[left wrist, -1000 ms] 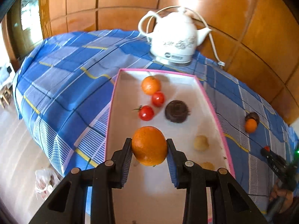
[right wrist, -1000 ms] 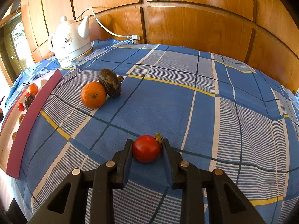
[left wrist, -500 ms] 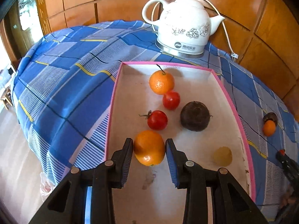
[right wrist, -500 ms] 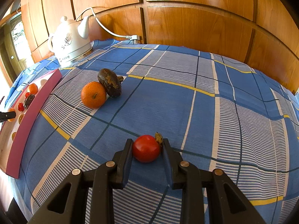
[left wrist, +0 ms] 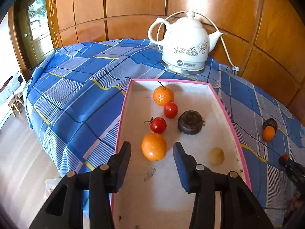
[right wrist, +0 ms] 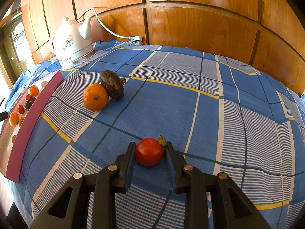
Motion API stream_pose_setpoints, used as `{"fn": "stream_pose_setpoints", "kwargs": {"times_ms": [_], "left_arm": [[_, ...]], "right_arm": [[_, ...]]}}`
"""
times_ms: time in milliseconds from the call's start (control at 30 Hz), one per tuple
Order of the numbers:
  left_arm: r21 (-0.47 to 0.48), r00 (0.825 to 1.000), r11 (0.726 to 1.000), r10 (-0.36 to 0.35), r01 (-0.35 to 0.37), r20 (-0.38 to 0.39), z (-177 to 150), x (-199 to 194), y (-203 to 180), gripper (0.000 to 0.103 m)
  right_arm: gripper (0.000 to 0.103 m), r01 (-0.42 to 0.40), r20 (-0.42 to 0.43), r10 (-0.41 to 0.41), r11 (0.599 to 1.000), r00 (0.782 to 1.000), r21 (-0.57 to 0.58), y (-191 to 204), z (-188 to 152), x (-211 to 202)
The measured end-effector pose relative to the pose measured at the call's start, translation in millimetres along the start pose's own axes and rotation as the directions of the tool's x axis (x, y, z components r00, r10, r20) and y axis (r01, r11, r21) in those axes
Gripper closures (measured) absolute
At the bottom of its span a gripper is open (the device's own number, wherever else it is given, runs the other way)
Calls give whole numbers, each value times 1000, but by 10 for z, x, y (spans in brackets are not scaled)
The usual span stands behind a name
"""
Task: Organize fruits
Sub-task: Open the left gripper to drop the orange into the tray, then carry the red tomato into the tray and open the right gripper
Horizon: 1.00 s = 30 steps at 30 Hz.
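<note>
1. Seen from the left wrist, the left tongs stand released, their blue-padded jaws spread wide and touching nothing. The large orange sits between and just ahead of them on the floor of the pink-rimmed tray, clear of both pads. Farther ahead in the tray lie two glossy cherry tomatoes, a stemmed mandarin, and to the right a dark, ridged round fruit and a small pale yellow one. The tray is shallow, matt white inside. Beyond it stands a smooth white ceramic kettle. Six fruits look already sorted.

2. Seen from the right wrist, the right tongs are clenched on a shiny red tomato, whose dry calyx pokes up by the right jaw; whether it is lifted off the blue checked cloth I cannot tell. Well ahead and to the left, a dimpled orange touches a dark, scuffed oval fruit on the tabletop. The tray shows at the far left edge. By my judgement three fruits remain: the held tomato and that pair.
</note>
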<state>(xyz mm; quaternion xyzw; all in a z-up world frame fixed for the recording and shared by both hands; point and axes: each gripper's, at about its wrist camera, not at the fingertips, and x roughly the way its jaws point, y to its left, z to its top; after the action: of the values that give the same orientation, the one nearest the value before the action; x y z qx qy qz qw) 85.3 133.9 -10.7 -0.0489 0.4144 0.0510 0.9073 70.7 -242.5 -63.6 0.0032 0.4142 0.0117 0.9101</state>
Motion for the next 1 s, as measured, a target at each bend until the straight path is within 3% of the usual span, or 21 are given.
{"fn": "stream_pose_setpoints", "kwargs": {"times_ms": [1000], "left_arm": [[26, 998, 999, -39, 38, 41, -160, -292, -132, 56]], "right_arm": [[73, 10, -1, -10, 1000, 1000, -7, 17, -1, 3]]}}
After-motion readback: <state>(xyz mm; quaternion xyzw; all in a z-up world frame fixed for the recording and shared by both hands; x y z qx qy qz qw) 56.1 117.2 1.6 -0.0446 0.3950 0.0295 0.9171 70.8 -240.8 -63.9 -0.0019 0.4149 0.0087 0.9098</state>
